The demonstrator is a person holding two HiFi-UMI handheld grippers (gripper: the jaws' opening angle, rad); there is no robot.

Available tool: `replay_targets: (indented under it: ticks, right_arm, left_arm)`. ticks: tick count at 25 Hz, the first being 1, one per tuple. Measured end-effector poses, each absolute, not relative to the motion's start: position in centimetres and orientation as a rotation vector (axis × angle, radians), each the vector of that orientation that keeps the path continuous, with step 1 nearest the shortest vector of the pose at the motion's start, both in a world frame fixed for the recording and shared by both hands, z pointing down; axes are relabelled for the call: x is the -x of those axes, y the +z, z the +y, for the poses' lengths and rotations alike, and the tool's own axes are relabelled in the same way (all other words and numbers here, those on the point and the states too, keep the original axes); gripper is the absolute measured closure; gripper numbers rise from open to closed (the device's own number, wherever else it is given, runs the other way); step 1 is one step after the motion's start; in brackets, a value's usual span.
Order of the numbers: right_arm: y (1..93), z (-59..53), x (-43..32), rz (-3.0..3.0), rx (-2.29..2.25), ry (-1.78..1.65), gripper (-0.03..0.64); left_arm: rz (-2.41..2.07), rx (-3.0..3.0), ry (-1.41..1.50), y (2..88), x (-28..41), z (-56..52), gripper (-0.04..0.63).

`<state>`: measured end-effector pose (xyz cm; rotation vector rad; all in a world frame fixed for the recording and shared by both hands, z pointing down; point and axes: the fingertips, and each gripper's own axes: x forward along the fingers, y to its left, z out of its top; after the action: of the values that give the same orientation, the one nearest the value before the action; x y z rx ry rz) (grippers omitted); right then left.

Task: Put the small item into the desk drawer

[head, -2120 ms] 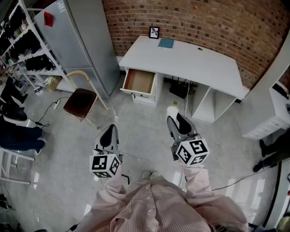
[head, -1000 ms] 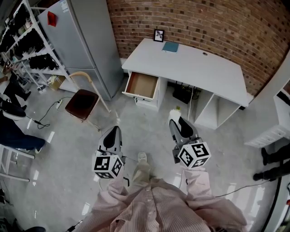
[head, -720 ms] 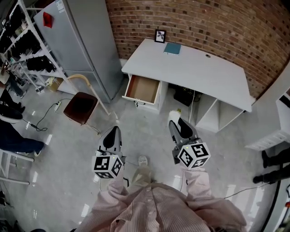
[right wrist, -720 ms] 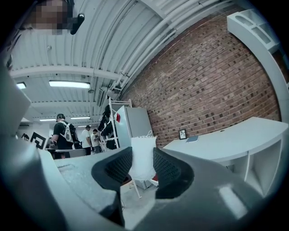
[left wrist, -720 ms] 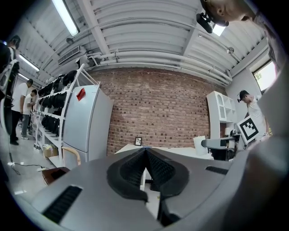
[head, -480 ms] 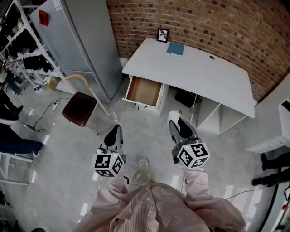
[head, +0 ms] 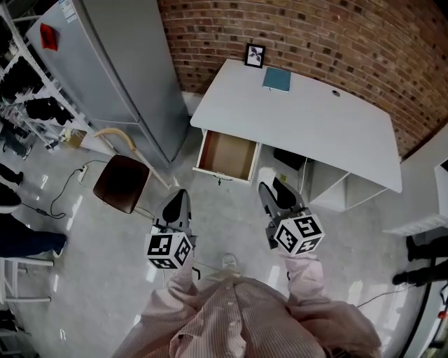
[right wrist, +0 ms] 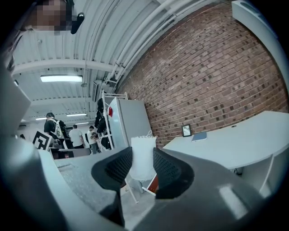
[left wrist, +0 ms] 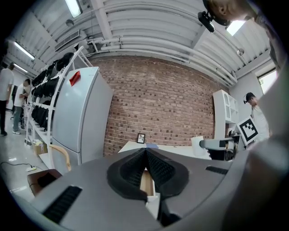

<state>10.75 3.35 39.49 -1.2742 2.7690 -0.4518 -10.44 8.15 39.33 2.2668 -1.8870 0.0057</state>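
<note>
Jaws of right gripper [right wrist: 142, 159] pinch white small item [right wrist: 143, 145]; drawer [head: 227, 154] open

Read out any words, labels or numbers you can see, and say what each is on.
Nothing here can be read as text.
The fridge: a small label at its top, too small to read; the red tag shows no print.
The marker cubes on the left gripper and right gripper: square patterns, not words.
The small white item in the right gripper: no print visible.

No readable text or labels
</note>
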Motion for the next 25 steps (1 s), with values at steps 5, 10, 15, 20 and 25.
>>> replay_targets:
  ticks: [5,10,15,20,25]
  right_arm:
    - [40.1,-0.5,-8.7,2.776,1.31,-0.442,0.471]
    - [41.0,-2.9,-7.1,2.793,1.325,-0.466,0.471]
    - [42.3,-5.2,-5.6,2.827,1.331,-0.487,0.471]
    - [44.4,-8.2,-4.2,2.881,1.321,-0.512,0.471]
    - [46.3,-11.9,-1.9,2.963,1.273,-0.524,0.471]
  left_arm:
    - [-1.841,-2.286,0.009,40.1,12.1,4.0,0.595]
    - [-1.784,-2.283,0.018,41.4,12.8,1.4,0.595]
    - [-1.757,-2.253,0.028,43.1,13.9,-0.9,0.595]
    - [-1.747,-2.212,0.036,44.7,14.8,-3.5,0.595]
    - [-1.725,-2.163,0.075,46.7,15.9,-6.9,0.595]
